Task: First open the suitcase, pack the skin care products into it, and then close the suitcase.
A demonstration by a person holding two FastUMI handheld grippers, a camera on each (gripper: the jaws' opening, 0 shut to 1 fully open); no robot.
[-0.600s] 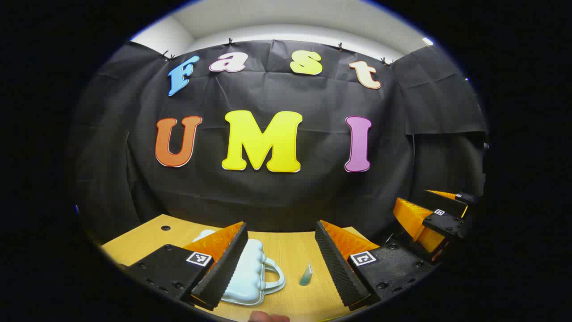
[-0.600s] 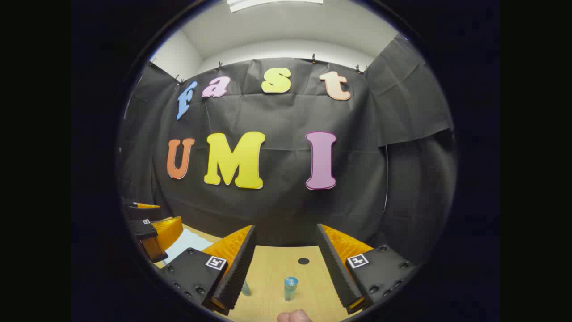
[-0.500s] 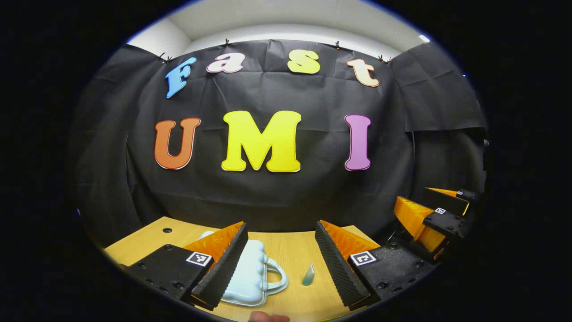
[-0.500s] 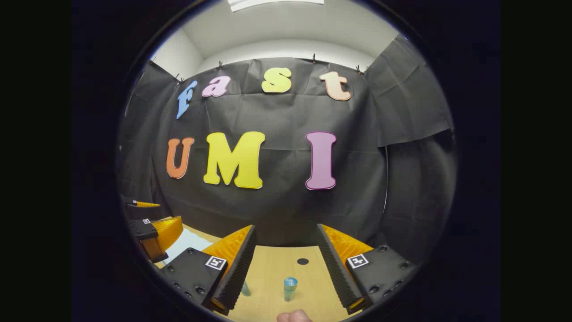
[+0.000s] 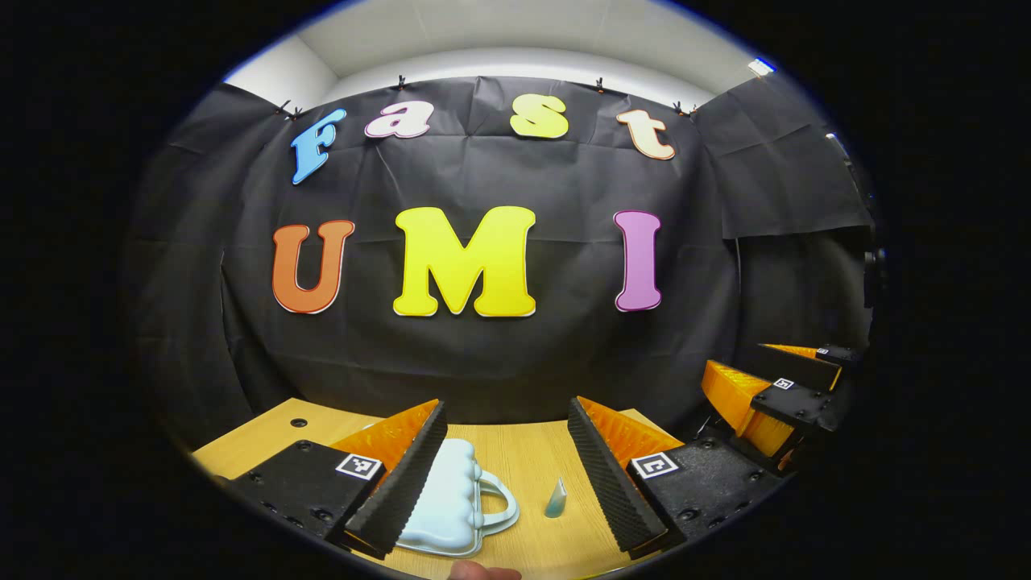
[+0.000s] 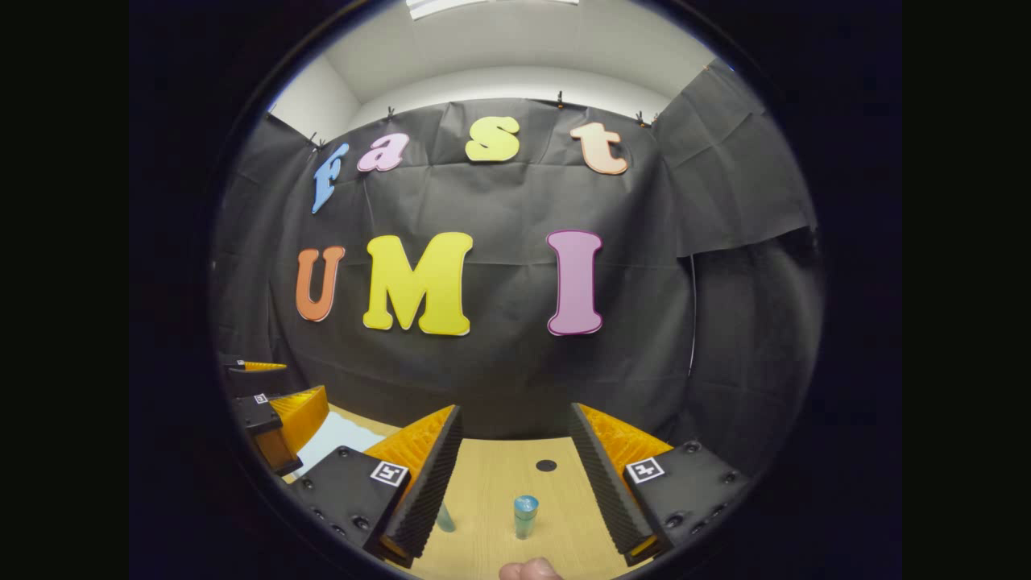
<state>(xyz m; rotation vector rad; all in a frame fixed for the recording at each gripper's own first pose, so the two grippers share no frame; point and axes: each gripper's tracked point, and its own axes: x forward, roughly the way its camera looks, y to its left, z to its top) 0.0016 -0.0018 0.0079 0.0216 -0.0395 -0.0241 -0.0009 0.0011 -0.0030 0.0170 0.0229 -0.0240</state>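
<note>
The wooden surface point(image 5: 523, 459) lies low in both views, under the black cloth wall. In the left gripper view the left tongs point(image 5: 503, 471) stand wide apart with nothing between them but bare wood. The pale blue suitcase point(image 5: 451, 499), closed, lies flat at the lower centre-left, its handle point(image 5: 499, 503) pointing right; the left finger of those tongs covers part of its left side. A small teal tube point(image 5: 556, 499) stands just right of the handle, close to the inner face of the right finger but apart from it. A dark round hole point(image 5: 299, 422) marks the surface at lower left. At the right edge the right tongs point(image 5: 773, 387) hang above the surface's end, fingers spread. A fingertip point(image 5: 482, 572) shows at the bottom edge.

The right gripper view adds a small blue-capped bottle point(image 6: 525, 515) standing upright between the right tongs point(image 6: 515, 475), which are also wide and hold nothing. The teal tube point(image 6: 445, 518) peeks out beside the left finger. Another hole point(image 6: 546, 465) sits farther back. At lower left the left tongs point(image 6: 278, 403) hang over a strip of the pale suitcase point(image 6: 338, 435). A fingertip point(image 6: 527, 570) sits at the bottom.

Against the earlier frames, both views have shifted only slightly; the things on the surface lie as before, and both tongs stay as wide.
</note>
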